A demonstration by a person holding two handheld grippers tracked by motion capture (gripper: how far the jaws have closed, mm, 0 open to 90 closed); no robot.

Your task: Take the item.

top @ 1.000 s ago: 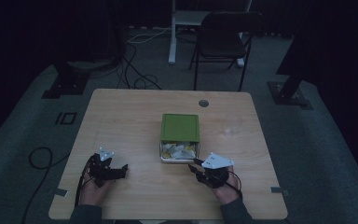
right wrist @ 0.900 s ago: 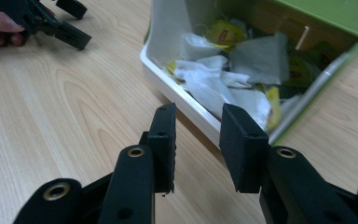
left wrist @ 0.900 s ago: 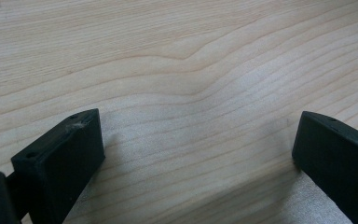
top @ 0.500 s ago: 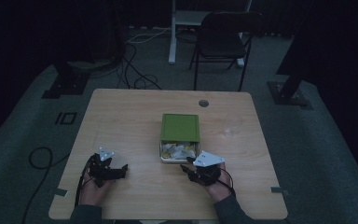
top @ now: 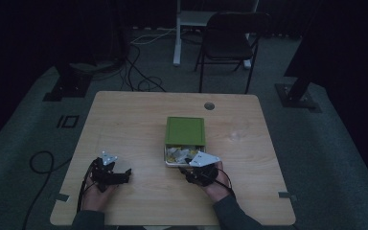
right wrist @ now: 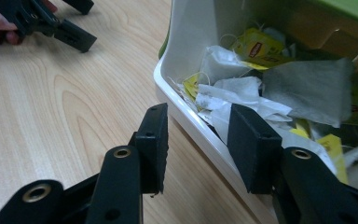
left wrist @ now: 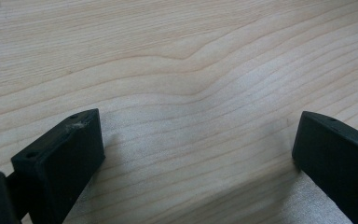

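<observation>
A box with a green lid (top: pixel 185 130) sits mid-table, its white container (top: pixel 166 158) pulled out toward me and full of tea bags (top: pixel 179 153). My right gripper (top: pixel 197 168) is at the container's front edge. In the right gripper view the right gripper (right wrist: pixel 198 140) is open and straddles the white rim (right wrist: pixel 182 105), one jaw outside, the other over the tea bags (right wrist: pixel 242 88). My left gripper (top: pixel 111 173) rests at the table's front left. In its own view the left gripper (left wrist: pixel 196 140) is wide open over bare wood.
The wooden table (top: pixel 134 120) has a cable hole (top: pixel 209 105) near its far edge. A chair (top: pixel 230 43) stands behind the table. Cables trail on the floor. The left gripper (right wrist: pixel 70 30), held by a hand, appears at the top left of the right gripper view.
My right gripper has slid left and slightly forward to the container's front rim. The left gripper has stayed put.
</observation>
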